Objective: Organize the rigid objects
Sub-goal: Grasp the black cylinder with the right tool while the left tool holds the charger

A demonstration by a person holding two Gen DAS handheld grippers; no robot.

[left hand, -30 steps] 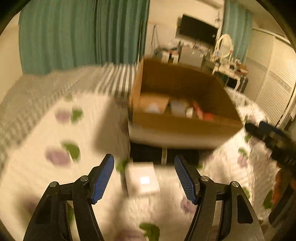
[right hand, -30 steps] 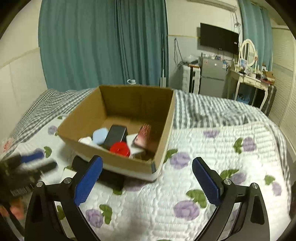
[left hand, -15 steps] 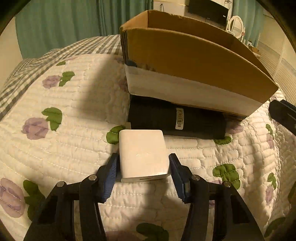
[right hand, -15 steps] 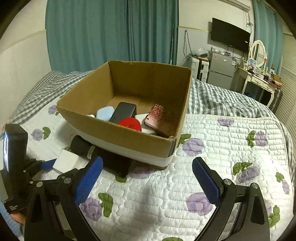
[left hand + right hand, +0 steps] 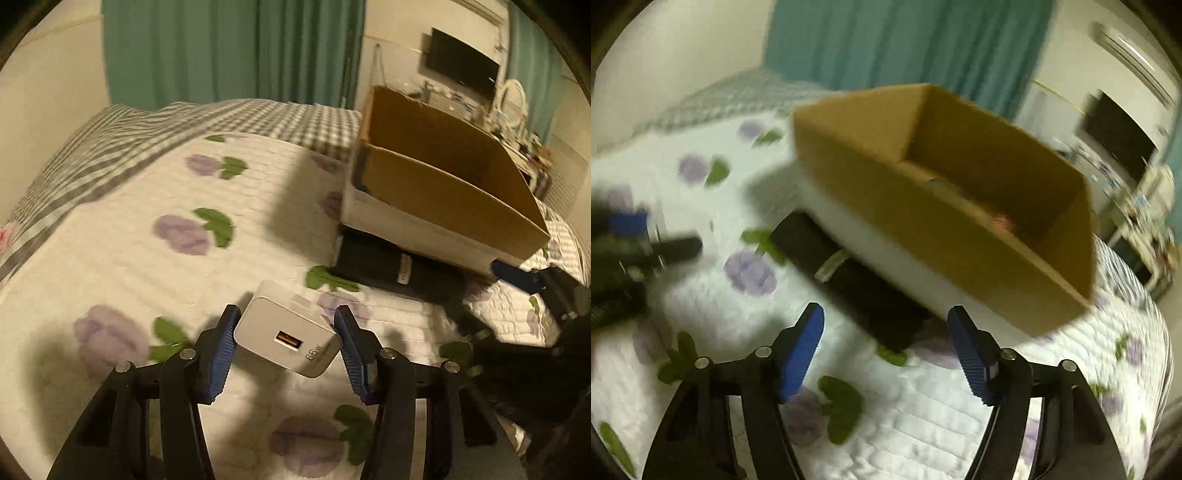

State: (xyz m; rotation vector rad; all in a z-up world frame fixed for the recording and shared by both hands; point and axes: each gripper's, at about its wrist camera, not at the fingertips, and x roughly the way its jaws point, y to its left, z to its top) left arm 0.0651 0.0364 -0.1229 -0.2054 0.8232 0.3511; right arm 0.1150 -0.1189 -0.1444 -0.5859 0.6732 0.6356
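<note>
Seen from the left wrist, open quilt (image 5: 122, 236) extends from 9 to 12 o'clock, unobstructed up to the checked bedding (image 5: 110, 147). From 1 to 3 o'clock, passage is blocked by the cardboard box (image 5: 443, 192), with the black roll (image 5: 388, 267) lying against its near wall; access into the box is over its open top only. In the right wrist view, the same roll (image 5: 857, 273) and box (image 5: 942, 221) obstruct 12 to 2 o'clock, the other gripper (image 5: 635, 251) occupies 9 o'clock, and bare quilt (image 5: 942, 424) lies at 4 to 6 o'clock.
</note>
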